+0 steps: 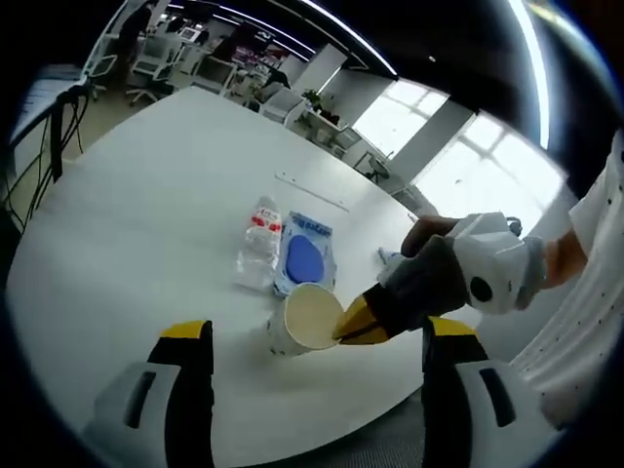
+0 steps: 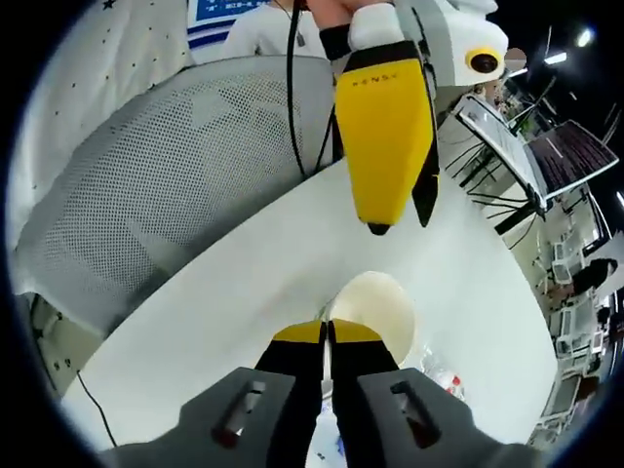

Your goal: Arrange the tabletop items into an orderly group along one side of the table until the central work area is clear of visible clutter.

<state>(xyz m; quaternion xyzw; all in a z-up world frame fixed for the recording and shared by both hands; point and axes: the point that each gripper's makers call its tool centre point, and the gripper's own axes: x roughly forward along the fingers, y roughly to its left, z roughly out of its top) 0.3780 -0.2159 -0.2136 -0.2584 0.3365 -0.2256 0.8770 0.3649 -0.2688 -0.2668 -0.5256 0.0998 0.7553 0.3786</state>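
The right gripper [image 1: 363, 327] is clamped on the rim of the cream paper cup [image 1: 304, 320], just ahead of the wide-apart left gripper [image 1: 317, 336]. Beyond it, the clear plastic bottle [image 1: 258, 246] and blue packet [image 1: 305, 255] lie together; grouping seems barely begun.

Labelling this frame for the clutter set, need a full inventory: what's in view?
table: 1, white, under everything
paper cup: 1, cream, near table edge, rim in the right gripper
water bottle: 1, clear with red label, lying beyond the cup
packet: 1, blue and white, flat beside the bottle
mesh chair: 1, grey, at the table edge
left gripper: yellow tips, open, apart from the cup
right gripper: yellow tips, shut on the cup rim
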